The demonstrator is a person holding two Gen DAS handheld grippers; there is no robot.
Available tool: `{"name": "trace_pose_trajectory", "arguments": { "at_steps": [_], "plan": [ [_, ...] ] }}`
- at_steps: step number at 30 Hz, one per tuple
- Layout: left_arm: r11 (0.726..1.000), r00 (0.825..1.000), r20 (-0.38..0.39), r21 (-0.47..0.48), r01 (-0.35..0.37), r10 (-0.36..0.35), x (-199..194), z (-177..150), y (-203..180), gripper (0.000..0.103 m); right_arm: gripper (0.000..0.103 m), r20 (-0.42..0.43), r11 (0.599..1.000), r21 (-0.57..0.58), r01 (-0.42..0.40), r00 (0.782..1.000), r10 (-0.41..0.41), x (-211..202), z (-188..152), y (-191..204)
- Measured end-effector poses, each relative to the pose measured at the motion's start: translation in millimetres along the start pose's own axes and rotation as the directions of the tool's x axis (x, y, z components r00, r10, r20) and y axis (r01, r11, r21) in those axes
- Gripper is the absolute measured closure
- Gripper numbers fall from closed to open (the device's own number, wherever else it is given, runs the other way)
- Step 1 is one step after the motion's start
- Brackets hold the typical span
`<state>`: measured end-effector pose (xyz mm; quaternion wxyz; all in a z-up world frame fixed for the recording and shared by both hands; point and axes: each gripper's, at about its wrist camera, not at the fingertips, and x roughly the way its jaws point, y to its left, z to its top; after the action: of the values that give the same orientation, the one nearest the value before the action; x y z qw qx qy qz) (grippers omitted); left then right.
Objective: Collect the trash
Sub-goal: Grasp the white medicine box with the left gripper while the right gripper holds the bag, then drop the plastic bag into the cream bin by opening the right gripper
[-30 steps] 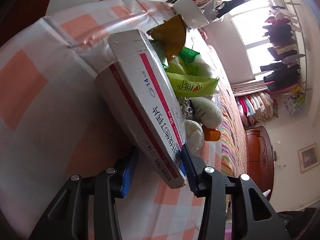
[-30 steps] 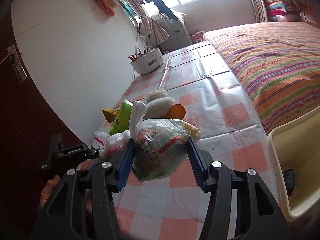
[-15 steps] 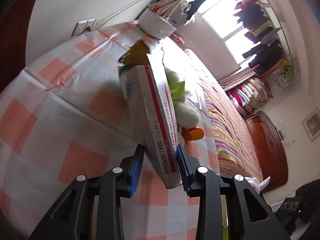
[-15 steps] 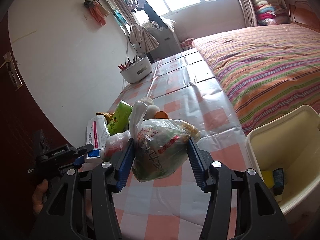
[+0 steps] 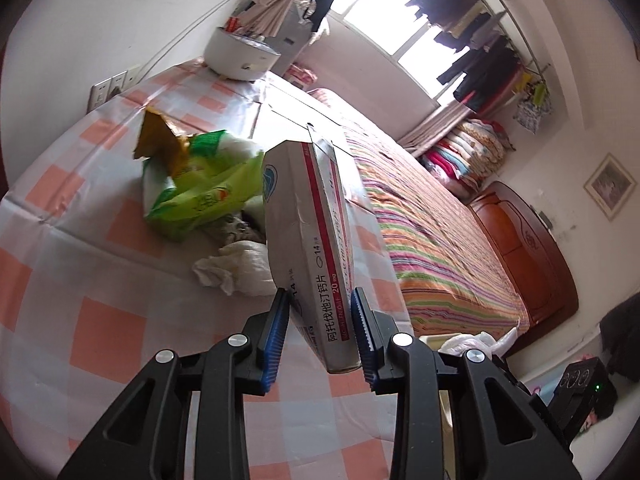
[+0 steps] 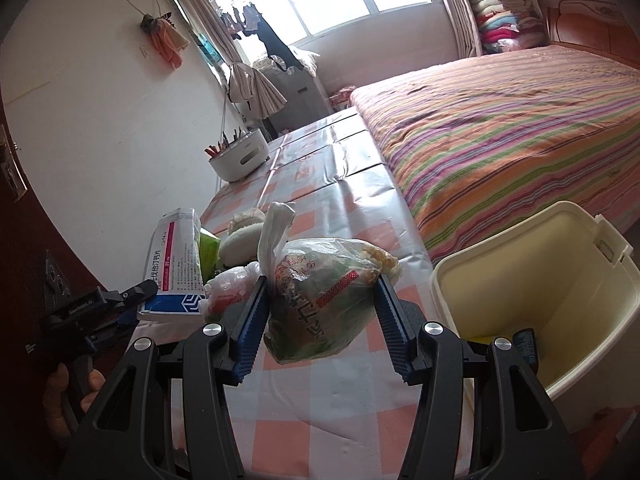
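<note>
Left hand-held gripper (image 5: 319,320) clamped; right hand-held gripper (image 6: 320,308) clamped.

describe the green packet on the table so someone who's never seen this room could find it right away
Start at the checked tablecloth beside the striped bed. In the pile of rubbish on it, the green packet lies behind the crumpled tissue. It is the only bright lime-green thing there, with a torn yellow wrapper sticking up from it.
</note>
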<state>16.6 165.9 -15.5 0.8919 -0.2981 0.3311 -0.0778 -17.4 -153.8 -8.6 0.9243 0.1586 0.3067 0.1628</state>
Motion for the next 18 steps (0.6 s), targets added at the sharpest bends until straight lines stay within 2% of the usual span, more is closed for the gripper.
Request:
{"name": "trace_pose_trajectory", "arguments": {
  "at_steps": [8,18],
  "plan": [
    [0.994,0.998,-0.031,0.095,0.061,-0.059,9.7,-2.8,-38.1,0.072,0.052,0.063,0.994,0.031,0.108,0.992,-0.109,-26.7,1.2,-34.0],
    [0.969,0.986,-0.098,0.194,0.151,-0.134,26.7,-13.3,-86.3,0.072,0.051,0.080,0.957,0.109,0.268,0.958,-0.277,-44.3,-5.0,-84.5]
  ]
}}
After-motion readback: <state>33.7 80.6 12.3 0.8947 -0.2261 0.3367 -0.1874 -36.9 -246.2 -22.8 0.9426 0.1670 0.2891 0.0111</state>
